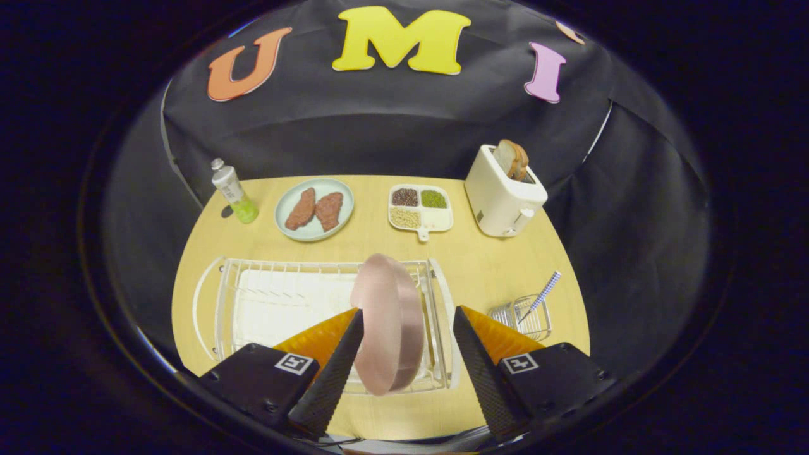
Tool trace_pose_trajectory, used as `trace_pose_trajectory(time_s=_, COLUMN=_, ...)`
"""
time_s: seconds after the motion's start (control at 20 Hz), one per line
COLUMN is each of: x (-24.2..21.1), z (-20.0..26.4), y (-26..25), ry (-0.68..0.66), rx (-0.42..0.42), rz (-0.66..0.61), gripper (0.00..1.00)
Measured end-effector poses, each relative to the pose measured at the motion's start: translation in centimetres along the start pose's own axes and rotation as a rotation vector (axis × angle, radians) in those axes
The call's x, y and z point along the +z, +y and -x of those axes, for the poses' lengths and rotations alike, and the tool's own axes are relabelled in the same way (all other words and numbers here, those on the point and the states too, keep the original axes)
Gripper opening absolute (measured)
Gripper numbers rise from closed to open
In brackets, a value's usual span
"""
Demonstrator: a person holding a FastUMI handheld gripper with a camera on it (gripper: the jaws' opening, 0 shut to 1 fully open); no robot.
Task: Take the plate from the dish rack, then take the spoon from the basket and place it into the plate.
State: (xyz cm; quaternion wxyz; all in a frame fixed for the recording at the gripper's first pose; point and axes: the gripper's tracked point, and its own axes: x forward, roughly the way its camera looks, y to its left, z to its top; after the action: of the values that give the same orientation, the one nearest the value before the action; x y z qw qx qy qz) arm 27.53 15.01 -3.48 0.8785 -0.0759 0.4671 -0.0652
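Observation:
A pink plate (385,322) stands on edge in the right end of the white wire dish rack (278,297). My gripper (407,319) is open, its fingers spread to either side of the plate's rim; the left fingertip (355,325) is close to the plate's face, the right one (464,325) stands apart from it. To the right of the rack sits a small wire basket (523,316) with a spoon (542,294) leaning in it, its checked handle pointing up and away.
Along the back of the wooden table (480,265) are a bottle (234,189), a pale plate with two pieces of meat (314,208), a divided dish of grains (420,207) and a white toaster with bread (504,189).

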Motion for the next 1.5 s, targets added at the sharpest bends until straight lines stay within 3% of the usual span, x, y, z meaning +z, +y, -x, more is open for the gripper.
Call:
trace_pose_trajectory(time_s=0.2, x=-0.9, z=-2.0, y=1.7, ry=0.094, rx=0.110, rz=0.011, gripper=0.85)
trace_pose_trajectory(time_s=0.3, x=-1.5, z=-3.2, y=2.2, ry=0.124, rx=0.136, rz=0.018, gripper=0.74)
trace_pose_trajectory(time_s=0.4, x=-2.2, z=-3.6, y=1.6, ry=0.142, rx=0.088, rz=0.048, gripper=0.62)
trace_pose_trajectory(time_s=0.45, x=-2.1, z=-3.7, y=1.7, ry=0.125, rx=0.064, rz=0.051, gripper=0.46)
trace_pose_trajectory(time_s=0.5, x=-2.1, z=-3.8, y=1.9, ry=0.119, rx=0.043, rz=0.054, gripper=0.36)
trace_pose_trajectory(time_s=0.75, x=-1.8, z=-2.3, y=1.4, ry=0.045, rx=-0.105, rz=0.047, gripper=0.30)
trace_pose_trajectory(time_s=1.05, x=-0.6, z=-0.9, y=0.4, ry=-0.067, rx=-0.194, rz=0.005, gripper=0.28)
trace_pose_trajectory(time_s=1.25, x=-1.6, z=0.6, y=-0.2, ry=-0.103, rx=-0.131, rz=-0.037, gripper=0.28)
trace_pose_trajectory(time_s=1.5, x=-7.0, z=3.3, y=-0.1, ry=-0.138, rx=0.086, rz=-0.073, gripper=0.28)
